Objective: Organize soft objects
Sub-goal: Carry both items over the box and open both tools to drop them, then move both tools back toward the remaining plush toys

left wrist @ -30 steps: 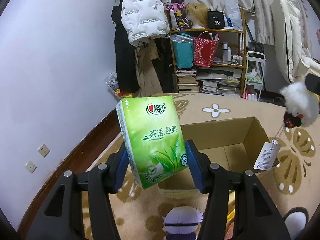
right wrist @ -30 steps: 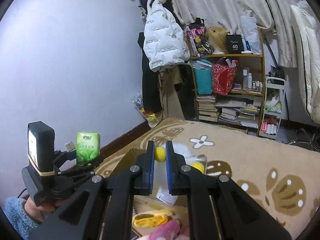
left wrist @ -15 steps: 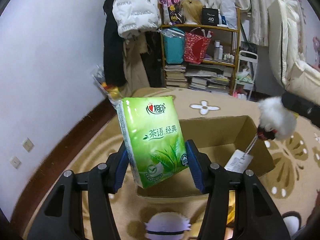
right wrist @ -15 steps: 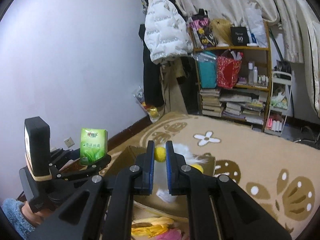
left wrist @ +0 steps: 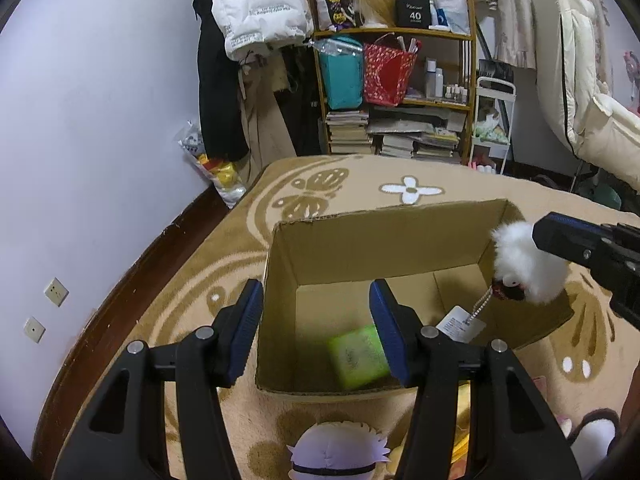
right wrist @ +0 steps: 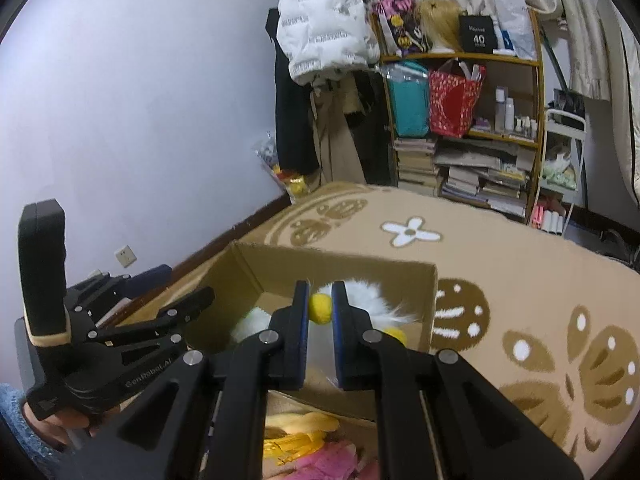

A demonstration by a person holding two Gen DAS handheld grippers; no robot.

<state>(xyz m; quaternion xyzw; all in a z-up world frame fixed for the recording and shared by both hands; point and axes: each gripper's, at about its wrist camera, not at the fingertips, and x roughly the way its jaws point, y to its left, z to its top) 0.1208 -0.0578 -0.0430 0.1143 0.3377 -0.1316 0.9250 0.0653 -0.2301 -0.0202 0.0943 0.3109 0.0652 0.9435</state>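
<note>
Left wrist: tissue pack (left wrist: 357, 357) inside box (left wrist: 384, 236)

Left gripper (left wrist: 316, 328) angled downward, jaws apart with nothing between the pads, its handle gripped by a hand (right wrist: 60, 426) in a blue fuzzy sleeve, right gripper (right wrist: 320, 312) tilted down, jaws pinched nearly together on white fluff

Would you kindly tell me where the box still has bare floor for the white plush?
The cardboard box floor is bare along the far wall and right half, beyond the green tissue pack. Its near edge is crowded with toys outside.
</note>
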